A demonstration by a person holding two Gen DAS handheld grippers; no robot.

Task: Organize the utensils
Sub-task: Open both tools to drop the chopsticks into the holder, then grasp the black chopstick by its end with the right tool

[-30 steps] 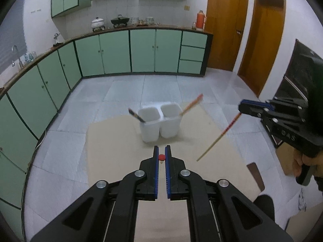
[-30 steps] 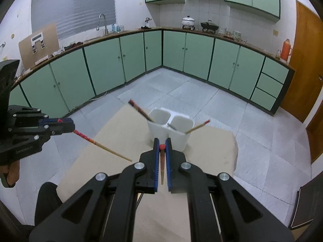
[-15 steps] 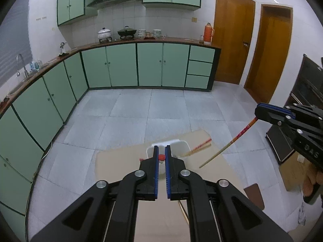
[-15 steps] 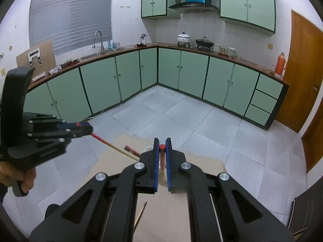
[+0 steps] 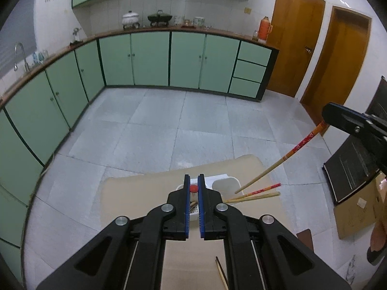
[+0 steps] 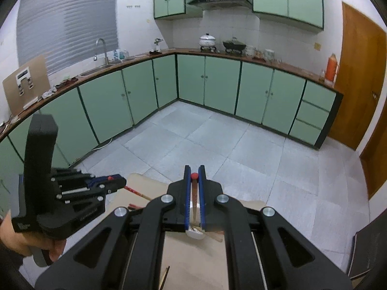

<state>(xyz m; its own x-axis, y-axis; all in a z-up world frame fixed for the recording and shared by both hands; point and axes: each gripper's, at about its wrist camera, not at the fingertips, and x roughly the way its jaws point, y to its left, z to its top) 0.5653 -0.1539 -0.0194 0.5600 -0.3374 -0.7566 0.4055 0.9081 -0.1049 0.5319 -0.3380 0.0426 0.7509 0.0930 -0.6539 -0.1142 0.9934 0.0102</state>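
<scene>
**Closing in over the holder, a chopstick in each claw**

Nearer to the white two-cup holder (image 5: 226,184) than half a second back, on both sides: in the left wrist view now tucked right behind the fingertips of the left claw (image 5: 192,181), no longer out beyond them. Clamped there on a red-capped chopstick (image 5: 193,188), seen end-on between the blue pads, with only a narrow gap left.

Over at the far right, the right claw (image 5: 324,118), further out toward the edge than before. Pinching a second chopstick (image 5: 279,158) by its red patterned end and slanting it down to the left, pale tip just beside the rim of the holder's right cup. Already in that right cup: two chopsticks (image 5: 256,193), leaning out to the right. Underneath it all, a tan cardboard mat (image 5: 135,200) on the grey tiled floor. On its near part, right of centre, a loose pair (image 5: 221,271) lying flat.

From the right wrist view, same story. Blue pads shut on the second chopstick (image 6: 194,198), red cap up top, shaft running down toward a white corner of the holder (image 6: 196,235), mostly hidden behind the fingers. At the left, gripped in a bare hand (image 6: 14,232), the left claw (image 6: 121,183), closed on its stick, poking out right over the mat.
</scene>
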